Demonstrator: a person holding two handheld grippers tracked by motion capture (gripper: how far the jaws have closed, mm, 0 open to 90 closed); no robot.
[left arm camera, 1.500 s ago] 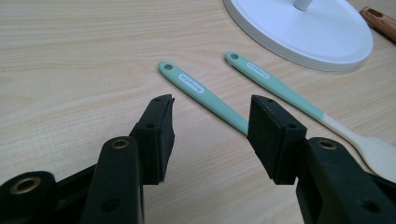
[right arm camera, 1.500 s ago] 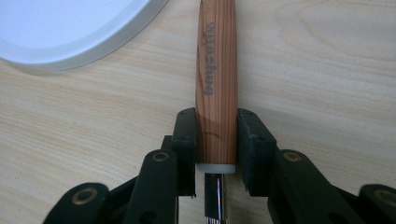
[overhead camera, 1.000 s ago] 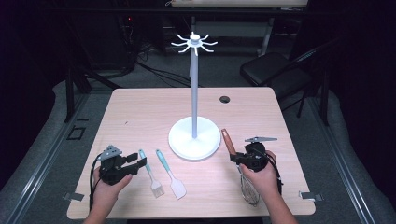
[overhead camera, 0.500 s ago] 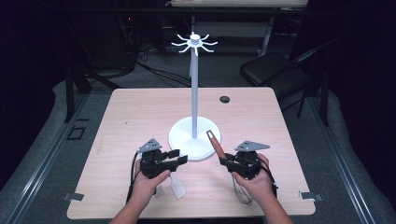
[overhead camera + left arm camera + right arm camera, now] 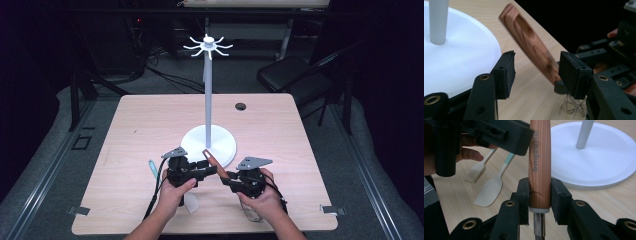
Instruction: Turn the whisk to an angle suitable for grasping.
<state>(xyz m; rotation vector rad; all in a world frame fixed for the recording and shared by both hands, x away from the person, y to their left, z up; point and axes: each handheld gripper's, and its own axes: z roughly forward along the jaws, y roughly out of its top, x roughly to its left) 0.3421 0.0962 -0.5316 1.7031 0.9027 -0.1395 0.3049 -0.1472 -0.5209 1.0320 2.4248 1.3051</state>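
The right gripper (image 5: 539, 202) squeezes the whisk (image 5: 539, 167) by the low end of its wooden handle, one finger (image 5: 523, 200) on each side. The handle sticks up and slants toward the left gripper (image 5: 535, 72). The left gripper's fingers (image 5: 505, 72) stand wide and have just been opening; the handle goes between them, close to the one on the right gripper's side. On the bench (image 5: 150, 125) there is one white stand (image 5: 208, 142), one brush (image 5: 475, 173) and one spatula (image 5: 490, 190).
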